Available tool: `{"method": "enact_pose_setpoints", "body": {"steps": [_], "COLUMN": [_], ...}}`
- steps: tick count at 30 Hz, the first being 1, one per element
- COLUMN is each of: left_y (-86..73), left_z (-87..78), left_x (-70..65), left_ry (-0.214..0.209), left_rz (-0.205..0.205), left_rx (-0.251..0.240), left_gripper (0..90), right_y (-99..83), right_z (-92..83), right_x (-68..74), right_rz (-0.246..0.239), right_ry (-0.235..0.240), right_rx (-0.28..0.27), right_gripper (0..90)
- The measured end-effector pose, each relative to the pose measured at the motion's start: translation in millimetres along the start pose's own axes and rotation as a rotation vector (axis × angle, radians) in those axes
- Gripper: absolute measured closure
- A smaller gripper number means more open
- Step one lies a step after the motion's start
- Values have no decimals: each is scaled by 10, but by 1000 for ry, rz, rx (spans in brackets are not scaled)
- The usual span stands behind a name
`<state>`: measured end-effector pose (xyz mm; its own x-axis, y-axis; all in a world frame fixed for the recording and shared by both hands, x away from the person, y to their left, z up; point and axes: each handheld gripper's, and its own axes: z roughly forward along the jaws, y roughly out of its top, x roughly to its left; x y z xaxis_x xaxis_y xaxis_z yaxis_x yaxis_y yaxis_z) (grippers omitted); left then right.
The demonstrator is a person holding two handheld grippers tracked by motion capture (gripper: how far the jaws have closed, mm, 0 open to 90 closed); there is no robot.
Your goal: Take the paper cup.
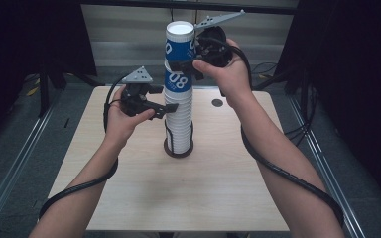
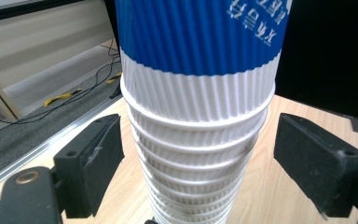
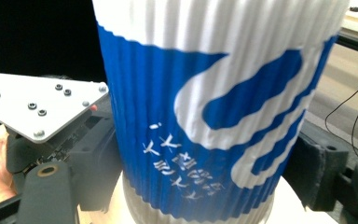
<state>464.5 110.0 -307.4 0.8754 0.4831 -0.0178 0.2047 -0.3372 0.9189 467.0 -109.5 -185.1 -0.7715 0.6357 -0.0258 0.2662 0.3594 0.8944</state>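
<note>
Standing in the middle of the wooden table (image 1: 144, 198) is a tall stack of paper cups (image 1: 178, 124), and it sits on a small dark round base (image 1: 178, 152). The lower cups are white with ribbed sides. At the very top sits a blue and white cup (image 1: 179, 42) with a white rim, raised a little above the rest. Under it another blue band shows the big white number "08". In the right gripper view the top cup (image 3: 214, 116) has a white wavy swirl and some small white writing that is too hard to read.

The right gripper (image 1: 187, 64) is high up on the right side of the stack. Its black jaws sit against both sides of the top cup, so it holds that cup. A grey three-cornered plate (image 1: 218, 20) sticks out above it.

The left gripper (image 1: 171, 106) is lower down, on the left side of the stack. In the left gripper view its two black jaws stand wide apart with the white cups (image 2: 196, 140) between them, and gaps show on both sides, so it grips nothing.

A small dark round spot (image 1: 217, 102) lies on the table to the far right. Black cables (image 1: 287, 173) trail back along both arms.
</note>
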Motion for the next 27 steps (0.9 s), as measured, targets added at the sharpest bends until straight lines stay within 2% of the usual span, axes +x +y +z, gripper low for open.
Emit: {"method": "enact_pose_setpoints", "body": {"steps": [7, 15, 27], "left_y": [-30, -38, -80], "left_z": [-2, -15, -21], "left_x": [3, 13, 20], "left_ry": [-2, -3, -6], "left_rz": [-5, -2, -18], "left_rx": [6, 6, 12], "left_gripper": [155, 155, 154], "right_y": [45, 67, 133], "right_z": [-47, -21, -22], "right_x": [-20, -35, -25], "right_rz": [6, 17, 8], "right_ry": [-11, -10, -13], "right_rx": [-11, -20, -24], "right_gripper": [215, 215, 214]}}
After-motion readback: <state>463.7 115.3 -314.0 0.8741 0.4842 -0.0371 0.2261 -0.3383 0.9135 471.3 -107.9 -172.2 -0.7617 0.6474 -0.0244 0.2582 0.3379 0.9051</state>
